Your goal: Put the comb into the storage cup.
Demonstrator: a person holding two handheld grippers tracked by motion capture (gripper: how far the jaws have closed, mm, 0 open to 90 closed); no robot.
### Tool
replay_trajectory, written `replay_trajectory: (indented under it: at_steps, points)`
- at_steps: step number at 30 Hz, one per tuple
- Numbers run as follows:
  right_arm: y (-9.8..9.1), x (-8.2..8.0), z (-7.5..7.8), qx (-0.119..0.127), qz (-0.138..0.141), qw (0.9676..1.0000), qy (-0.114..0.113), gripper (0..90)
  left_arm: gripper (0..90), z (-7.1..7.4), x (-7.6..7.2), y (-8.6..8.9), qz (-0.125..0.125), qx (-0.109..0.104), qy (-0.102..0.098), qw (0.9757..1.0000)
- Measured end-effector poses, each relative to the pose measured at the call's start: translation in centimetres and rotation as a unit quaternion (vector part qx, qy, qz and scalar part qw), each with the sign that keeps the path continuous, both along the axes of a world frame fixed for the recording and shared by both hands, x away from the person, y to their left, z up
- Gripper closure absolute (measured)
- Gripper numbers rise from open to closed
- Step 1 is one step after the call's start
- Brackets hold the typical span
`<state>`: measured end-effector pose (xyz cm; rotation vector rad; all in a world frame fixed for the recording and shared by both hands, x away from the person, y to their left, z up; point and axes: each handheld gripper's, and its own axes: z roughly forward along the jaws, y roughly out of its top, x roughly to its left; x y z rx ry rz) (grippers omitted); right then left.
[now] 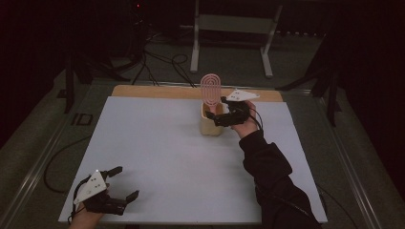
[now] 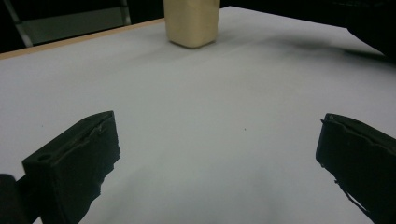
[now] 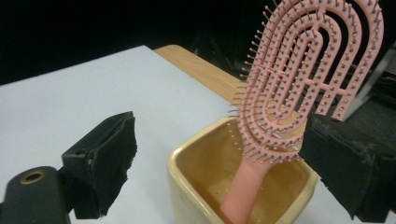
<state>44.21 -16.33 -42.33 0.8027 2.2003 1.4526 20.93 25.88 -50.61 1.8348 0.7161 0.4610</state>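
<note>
While the pink hairbrush (image 3: 299, 88) stands handle-down in the cream tub (image 3: 187, 161) at the far side of the worktop (image 1: 157, 157), right tool (image 1: 220, 113) hangs beside it, jaws wide, pads flanking the head but not pressing, nothing held. Left tool (image 1: 122, 183) idles near the front edge, wide open, empty. Brush looks light, rigid plastic; bristles flex and slip, so I'd pinch the head's flat edges or the neck, not the pins. Tub looks tippable.
</note>
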Motion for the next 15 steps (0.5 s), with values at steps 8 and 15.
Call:
replay_trajectory:
  at_steps: [8, 15]
  points:
    - [-0.5, -0.6, 0.8, -0.006, -0.005, 1.0, 0.001, 10.2, 0.0, 0.0, 0.0, 0.0, 0.0, -0.001, 0.0, 1.0]
    - [-1.3, -1.5, 1.6, -0.006, -0.005, 1.0, -0.003, 9.6, 0.0, 0.0, 0.0, 0.0, 0.001, -0.003, 0.001, 1.0]
